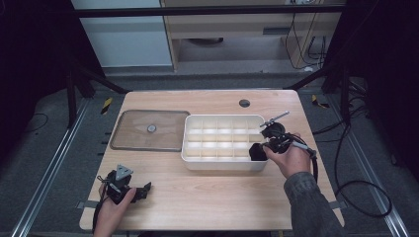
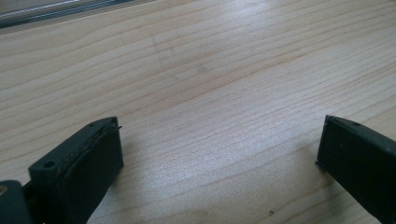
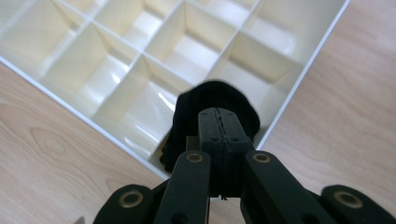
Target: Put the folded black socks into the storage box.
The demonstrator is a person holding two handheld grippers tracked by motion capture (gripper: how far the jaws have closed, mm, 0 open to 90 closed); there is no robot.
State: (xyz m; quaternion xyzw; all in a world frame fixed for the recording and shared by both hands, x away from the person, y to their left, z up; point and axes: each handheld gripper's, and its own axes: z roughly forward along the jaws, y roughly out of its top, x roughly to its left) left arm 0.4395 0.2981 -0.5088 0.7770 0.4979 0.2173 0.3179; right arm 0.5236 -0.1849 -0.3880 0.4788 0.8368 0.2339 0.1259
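Observation:
A white box divided into several compartments stands at the middle right of the wooden table. My right gripper hangs over the box's near right corner. Its jaws are pressed together on a black, soft, rolled bundle. In the right gripper view the bundle hangs under the jaw tips, above the corner compartment of the box. My left gripper lies low at the table's near left, jaws wide open. In the left gripper view, bare wood lies between its fingers.
A clear flat lid with a small round knob lies left of the box. A round cable hole sits at the table's far edge. Cables trail off the right side, and dark frame legs stand at both far corners.

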